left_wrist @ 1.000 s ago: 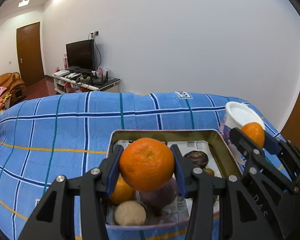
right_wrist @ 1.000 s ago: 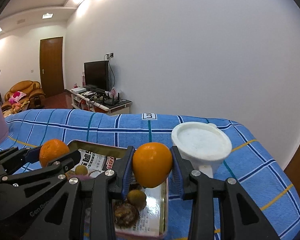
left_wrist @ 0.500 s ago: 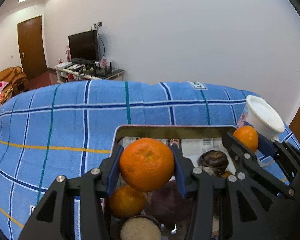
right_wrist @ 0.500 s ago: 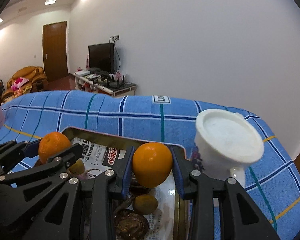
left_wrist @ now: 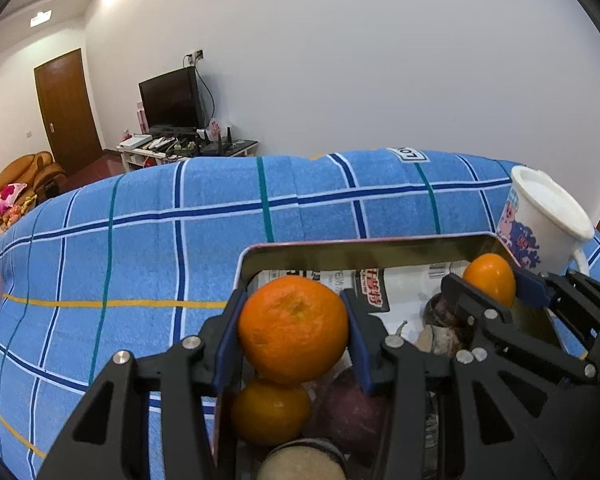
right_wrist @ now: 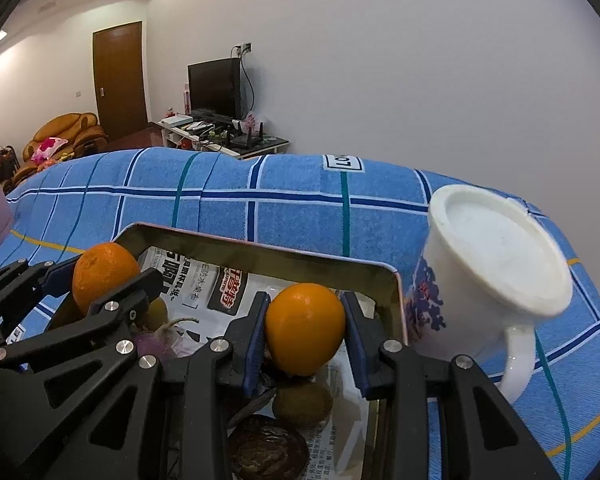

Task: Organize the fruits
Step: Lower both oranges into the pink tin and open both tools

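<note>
While both oranges are held over the tray (left_wrist: pixel 364 246), their handling can be judged fairly well from how they sit. The left hand-held gripper (left_wrist: pixel 293 330) is clamped on the larger orange (left_wrist: pixel 293 328), its blue pads (left_wrist: pixel 228 340) pressing the fruit's two sides at about its widest girth, so the fruit bulges above and below the fingers. The right hand-held gripper (right_wrist: pixel 305 330) is likewise closed on a smaller orange (right_wrist: pixel 305 328), gripped at the middle between its pads (right_wrist: pixel 256 336).

Each orange looks firm but slightly yielding, with a dimpled skin that should give the pads decent purchase; neither is likely heavy, and both would bruise or squirt only under a hard squeeze. Being round, either one could roll once released, so a low release seems wise. The equator is the sensible place to hold, as now; a grip nearer a pole would probably let the fruit pop out.

Directly below the left hand-held gripper lie another orange (left_wrist: pixel 270 412), a dark purple fruit (left_wrist: pixel 350 408) and a pale round thing (left_wrist: pixel 302 462), close together on the newspaper lining (right_wrist: pixel 220 284). Under the right hand-held gripper sit a brownish-green fruit (right_wrist: pixel 302 402) and a wrinkled dark one (right_wrist: pixel 266 450). These look softer and more fragile, so dropping an orange onto them could mark them.

Just beyond and to the right of the right hand-held gripper stands a white mug (right_wrist: pixel 488 276), upside down on the blue checked cloth (left_wrist: pixel 140 240), beside the tray's rim; whether they touch cannot be told.
</note>
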`<state>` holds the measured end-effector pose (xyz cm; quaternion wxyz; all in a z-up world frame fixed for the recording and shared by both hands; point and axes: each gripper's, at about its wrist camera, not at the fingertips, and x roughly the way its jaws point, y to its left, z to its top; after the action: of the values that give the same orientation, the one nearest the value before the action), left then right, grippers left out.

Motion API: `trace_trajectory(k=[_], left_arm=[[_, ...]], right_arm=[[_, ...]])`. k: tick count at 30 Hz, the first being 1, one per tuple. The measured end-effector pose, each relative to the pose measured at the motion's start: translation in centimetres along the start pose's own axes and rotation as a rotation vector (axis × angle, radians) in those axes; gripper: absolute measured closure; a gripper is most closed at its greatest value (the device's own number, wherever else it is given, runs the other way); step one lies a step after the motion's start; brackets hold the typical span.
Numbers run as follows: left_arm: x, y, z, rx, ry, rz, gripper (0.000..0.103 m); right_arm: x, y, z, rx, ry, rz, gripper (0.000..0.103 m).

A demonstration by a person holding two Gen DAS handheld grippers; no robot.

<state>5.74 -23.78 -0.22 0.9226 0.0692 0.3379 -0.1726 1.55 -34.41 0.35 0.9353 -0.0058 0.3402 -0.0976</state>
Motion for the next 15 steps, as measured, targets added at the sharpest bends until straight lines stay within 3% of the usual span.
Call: trace_trajectory(k=[5, 9, 15], left_arm=[[-0.5, 0.0, -0.5, -0.010, -0.003, -0.016, 0.054], [-1.8, 0.2, -0.6, 0.015, -0.024, -0.020, 0.051], [-4.0, 1.6, -0.9, -0.013, -0.026, -0.036, 0.028]], right_arm=[[-0.2, -0.2, -0.1, 0.004, -0.005, 0.020, 0.064], [-0.8, -1.0, -0.4, 0.032, -0.012, 0.089, 0.064], [-1.7, -1.9, -0.4, 0.060, -0.009, 0.227, 0.062]])
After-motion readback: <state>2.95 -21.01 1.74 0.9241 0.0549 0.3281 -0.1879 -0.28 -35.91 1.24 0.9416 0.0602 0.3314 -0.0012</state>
